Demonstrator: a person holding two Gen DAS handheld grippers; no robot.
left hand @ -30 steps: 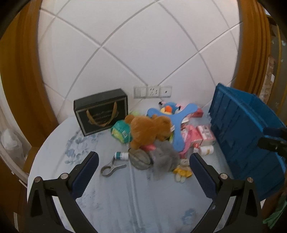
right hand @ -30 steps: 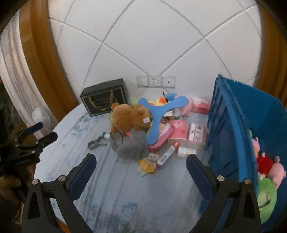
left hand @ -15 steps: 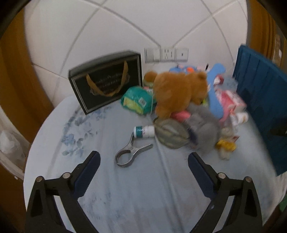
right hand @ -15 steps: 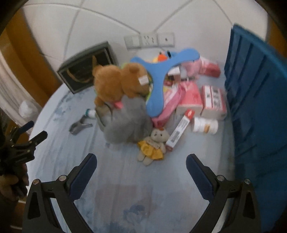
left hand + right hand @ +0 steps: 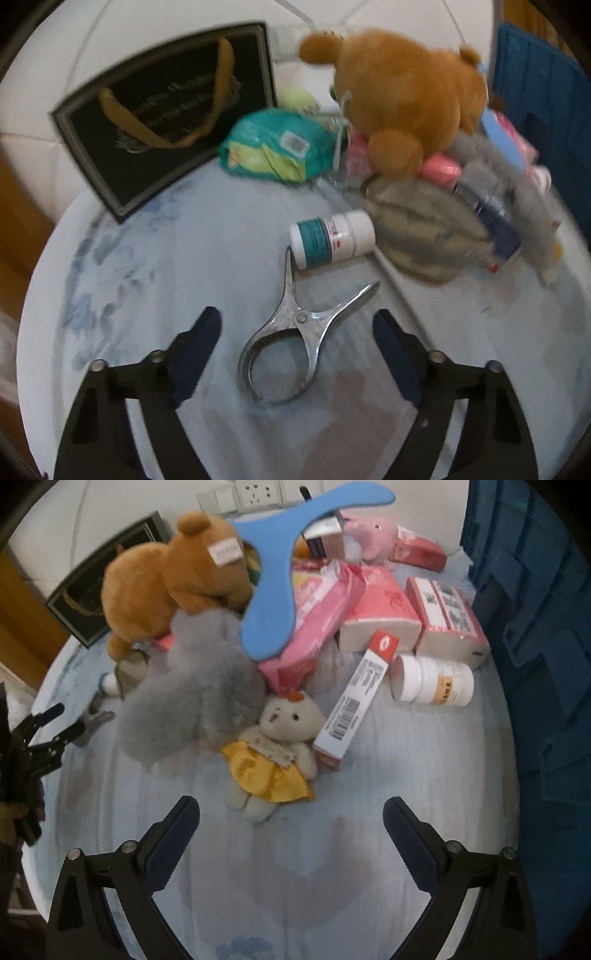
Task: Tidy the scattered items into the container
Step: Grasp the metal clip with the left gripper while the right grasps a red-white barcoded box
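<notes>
Both grippers had dropped toward the surface (image 5: pixel 155 258) — left gripper (image 5: pixel 295 336) closing, metal clamp (image 5: pixel 295 325) between its jaws untouched; right gripper (image 5: pixel 291 819) spread, small doll (image 5: pixel 271 753) at twelve o'clock, blue container (image 5: pixel 546 627) at two.

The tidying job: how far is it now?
Hardly begun. Nothing is in hand: the left gripper is closing around the metal clip, not yet touching. The brown bear, small doll and boxes still lie beside the blue container.

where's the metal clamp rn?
Left wrist view: the clamp lies on the table between the left hand-held gripper's fingers, one handle tip touching the white bottle.
</notes>
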